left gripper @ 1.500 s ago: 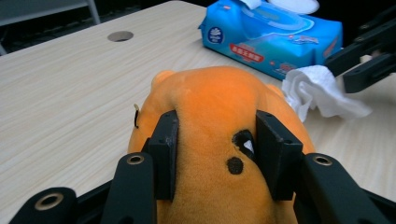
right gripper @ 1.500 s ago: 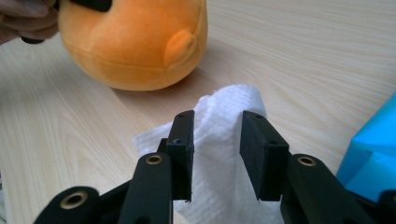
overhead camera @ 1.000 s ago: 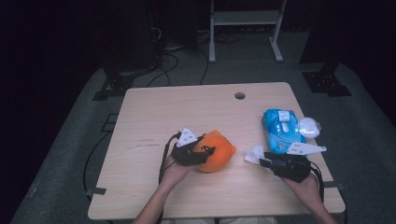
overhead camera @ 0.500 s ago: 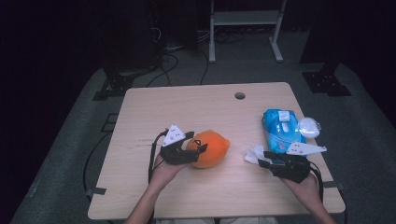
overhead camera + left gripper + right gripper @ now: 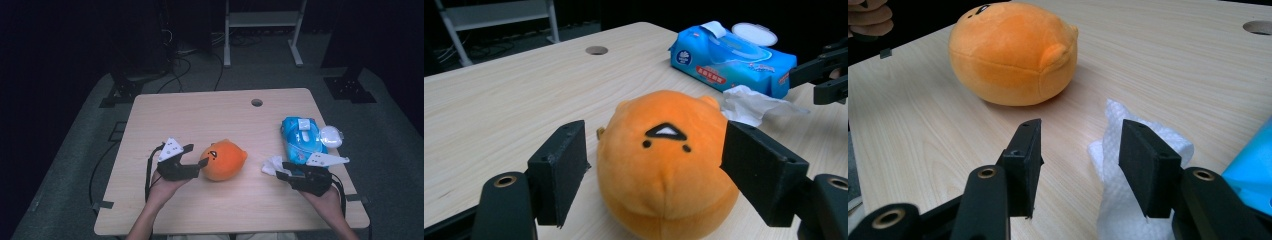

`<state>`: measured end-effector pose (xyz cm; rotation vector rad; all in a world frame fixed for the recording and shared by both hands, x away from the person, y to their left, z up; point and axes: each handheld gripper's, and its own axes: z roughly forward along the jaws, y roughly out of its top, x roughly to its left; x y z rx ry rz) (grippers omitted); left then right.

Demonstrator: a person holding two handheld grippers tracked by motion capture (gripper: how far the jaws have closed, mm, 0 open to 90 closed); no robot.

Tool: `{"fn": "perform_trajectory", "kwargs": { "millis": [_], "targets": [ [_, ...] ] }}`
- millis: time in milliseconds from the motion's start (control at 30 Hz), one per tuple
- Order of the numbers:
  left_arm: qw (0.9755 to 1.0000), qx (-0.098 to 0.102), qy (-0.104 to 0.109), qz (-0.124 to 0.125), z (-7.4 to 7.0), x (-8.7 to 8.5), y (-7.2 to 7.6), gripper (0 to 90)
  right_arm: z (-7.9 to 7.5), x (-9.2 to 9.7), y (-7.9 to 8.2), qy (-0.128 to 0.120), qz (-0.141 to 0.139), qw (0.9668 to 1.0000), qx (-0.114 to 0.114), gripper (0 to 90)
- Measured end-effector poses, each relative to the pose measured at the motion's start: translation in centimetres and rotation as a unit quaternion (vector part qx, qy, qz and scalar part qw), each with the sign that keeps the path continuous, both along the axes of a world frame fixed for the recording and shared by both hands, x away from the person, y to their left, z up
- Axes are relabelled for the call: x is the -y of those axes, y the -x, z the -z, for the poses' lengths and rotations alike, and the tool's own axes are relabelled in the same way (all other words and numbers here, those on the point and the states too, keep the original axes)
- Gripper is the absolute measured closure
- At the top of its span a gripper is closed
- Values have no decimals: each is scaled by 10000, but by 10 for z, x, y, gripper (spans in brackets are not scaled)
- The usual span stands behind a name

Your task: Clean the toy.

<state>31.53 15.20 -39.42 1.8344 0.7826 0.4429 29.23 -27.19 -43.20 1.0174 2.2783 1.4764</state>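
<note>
An orange round plush (image 5: 224, 160) with a small face lies on the wooden table (image 5: 200, 115). My left gripper (image 5: 196, 155) is at its left side. Its jaws have just been opening and now stand open on either side of the plush (image 5: 664, 165) without pressing it. A crumpled white tissue (image 5: 272, 165) lies right of the plush. My right gripper (image 5: 281, 173) points at the tissue. Its jaws (image 5: 1080, 135) have also just been opening and stand open, with the tissue (image 5: 1128, 200) partly behind the right one and nothing held.
A blue pack of wet wipes (image 5: 302, 140) with its white lid (image 5: 331, 136) flipped open lies at the right edge, just beyond the right gripper. A round cable hole (image 5: 257, 102) sits near the table's far edge. Dark floor, cables and a metal stand surround the table.
My left gripper has drawn back to the left off the plush with its jaws spread wider, and the plush rests free on the table. The right hand has stayed put, its jaws slightly wider.
</note>
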Motion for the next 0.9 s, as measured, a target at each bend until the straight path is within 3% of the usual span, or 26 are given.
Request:
{"fn": "perform_trajectory", "kwargs": {
  "millis": [300,633,900],
  "targets": [
    [9997,-24,-72,-224,3,-23,11,225,0,-1,0,8,-11,10000,2,496],
    [9986,-201,7,-481,19,-43,21,202,1,-2,0,0,-6,10000,-21,474],
    [9974,-276,-111,-651,29,-55,28,188,1,-3,-1,-56,11,10000,-34,448]
  ]
}}
